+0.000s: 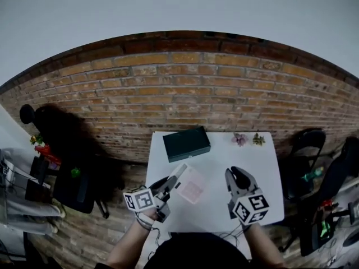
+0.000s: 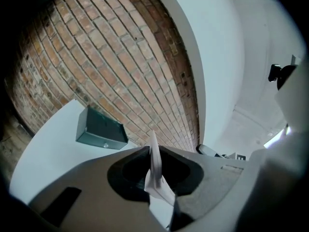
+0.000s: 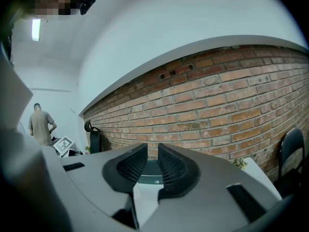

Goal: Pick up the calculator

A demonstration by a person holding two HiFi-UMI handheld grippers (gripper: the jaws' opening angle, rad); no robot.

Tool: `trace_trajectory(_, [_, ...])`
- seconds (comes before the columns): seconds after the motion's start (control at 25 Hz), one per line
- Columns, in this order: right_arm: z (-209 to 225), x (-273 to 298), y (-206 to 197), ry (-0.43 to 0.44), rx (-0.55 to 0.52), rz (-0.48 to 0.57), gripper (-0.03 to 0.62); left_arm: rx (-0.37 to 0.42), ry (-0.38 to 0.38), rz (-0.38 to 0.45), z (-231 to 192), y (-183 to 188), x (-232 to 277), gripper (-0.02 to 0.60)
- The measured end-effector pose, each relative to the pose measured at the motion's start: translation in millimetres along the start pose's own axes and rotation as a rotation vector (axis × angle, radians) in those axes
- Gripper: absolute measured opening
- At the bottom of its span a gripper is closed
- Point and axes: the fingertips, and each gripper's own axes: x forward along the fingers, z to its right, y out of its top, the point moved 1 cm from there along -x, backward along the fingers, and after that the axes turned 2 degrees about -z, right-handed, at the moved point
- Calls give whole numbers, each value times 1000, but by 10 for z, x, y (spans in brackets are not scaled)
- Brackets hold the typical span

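— where's the calculator (image 2: 154,166) right now?
— it's in your left gripper (image 1: 175,178). the jaws are pinched on one edge of it. it's a thin, pale, flat slab, and along the jaws you see it edge-on, standing upright between the pads.
— is it off the table (image 1: 224,156)?
— it looks that way. from above, it sticks out past your left gripper's tips over the near left part of the white top, tilted, and it seems to rest on nothing.
— and my right gripper (image 3: 152,161)?
— it holds nothing. its jaws stand close with a narrow gap between them. it hangs over the near right part of the table, well apart from the calculator.
— anything else on the table?
— a dark green box (image 1: 186,143) lies at the far left, near the brick wall (image 1: 179,88). two small plants (image 1: 249,139) sit at the far right edge. through the slit of your right jaws you catch a bit of that box.
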Motion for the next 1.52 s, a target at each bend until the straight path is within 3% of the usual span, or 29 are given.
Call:
trace_trajectory(0.24, [88,-38,401,-32,-36,75,67,27,-50,62,408,407,-25,51])
trace_trajectory(0.44, [81,-89,575,-40,-88,108,57,11,-80,101,619,524,-44,51])
trace_trajectory(1.0, [179,-107,691,-41,-149,114,35,-2,-62,130,704,770,-115,51])
trace_trajectory(1.36, [57,-45,879,36,-191,153,35,25,-44,131,830,849,-152,51])
trace_trajectory(1.52, [12,39,935,47,-202,160,35,8,-79,158,842,909,-135,51])
